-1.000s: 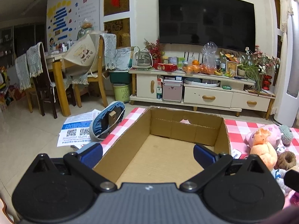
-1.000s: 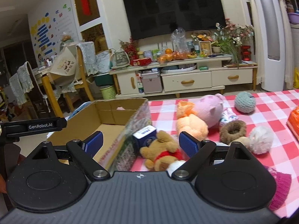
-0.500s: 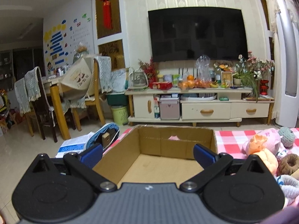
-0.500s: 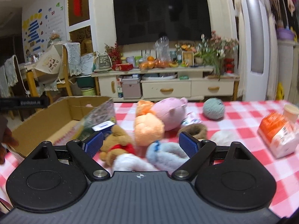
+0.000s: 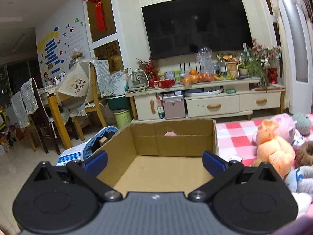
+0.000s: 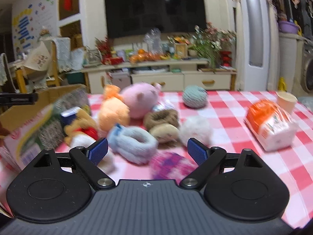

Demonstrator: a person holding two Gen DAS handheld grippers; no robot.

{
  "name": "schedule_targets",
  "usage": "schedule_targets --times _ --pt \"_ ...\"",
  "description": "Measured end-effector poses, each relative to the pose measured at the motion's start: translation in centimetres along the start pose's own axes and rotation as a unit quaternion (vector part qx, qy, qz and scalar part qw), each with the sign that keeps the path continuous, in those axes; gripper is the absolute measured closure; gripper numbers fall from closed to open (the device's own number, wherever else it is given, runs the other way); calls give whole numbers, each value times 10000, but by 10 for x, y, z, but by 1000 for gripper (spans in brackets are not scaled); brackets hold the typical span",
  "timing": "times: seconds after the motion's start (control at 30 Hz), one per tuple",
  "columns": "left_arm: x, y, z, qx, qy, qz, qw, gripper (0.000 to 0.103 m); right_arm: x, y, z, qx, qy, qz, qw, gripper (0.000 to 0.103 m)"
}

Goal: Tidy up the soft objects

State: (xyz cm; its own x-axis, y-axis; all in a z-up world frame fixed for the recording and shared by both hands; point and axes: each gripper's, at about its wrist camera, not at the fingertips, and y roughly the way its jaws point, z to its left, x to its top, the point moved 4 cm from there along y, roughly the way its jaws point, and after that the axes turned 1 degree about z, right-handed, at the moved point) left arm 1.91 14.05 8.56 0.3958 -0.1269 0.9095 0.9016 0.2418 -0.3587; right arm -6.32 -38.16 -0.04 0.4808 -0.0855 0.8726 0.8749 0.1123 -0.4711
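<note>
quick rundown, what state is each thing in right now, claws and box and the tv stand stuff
left claw: open, holding nothing
right claw: open, holding nothing
cardboard box: open on top, nothing visible inside
soft toys: loose on the checked cloth, outside the box
TV: screen dark
TV stand drawers: shut

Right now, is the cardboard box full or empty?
Empty, as far as shown: the cardboard box shows bare brown floor, and the plush toys lie outside on the checked tablecloth.
</note>
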Motion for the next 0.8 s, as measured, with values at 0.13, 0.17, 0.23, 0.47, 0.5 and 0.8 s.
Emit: schedule_targets --times 0.13,0.17,0.23,0.47,0.5,0.8 --pt "-4 -1 -8 -44 155 90 9998 1 -4 -5 -22 24 354 161 9992 0" --pt "-4 -3 -10 -36 198 74 9998 1 -5 -6 -26 17 396 198 9990 0" --pt "-5 -7 -15 -66 275 92 9996 1 -7 -7 -30 -14 461 302 9985 0" --pt "-7 -25 -24 -111 427 131 9989 1 -19 -11 -25 192 325 601 9975 0" --pt "-5 -30 -24 -110 399 72 9991 1 -21 -11 -22 181 199 611 9978 0" --pt "0 -84 -57 -731 467 -461 9952 1 -26 0 -10 -19 -692 744 9948 0"
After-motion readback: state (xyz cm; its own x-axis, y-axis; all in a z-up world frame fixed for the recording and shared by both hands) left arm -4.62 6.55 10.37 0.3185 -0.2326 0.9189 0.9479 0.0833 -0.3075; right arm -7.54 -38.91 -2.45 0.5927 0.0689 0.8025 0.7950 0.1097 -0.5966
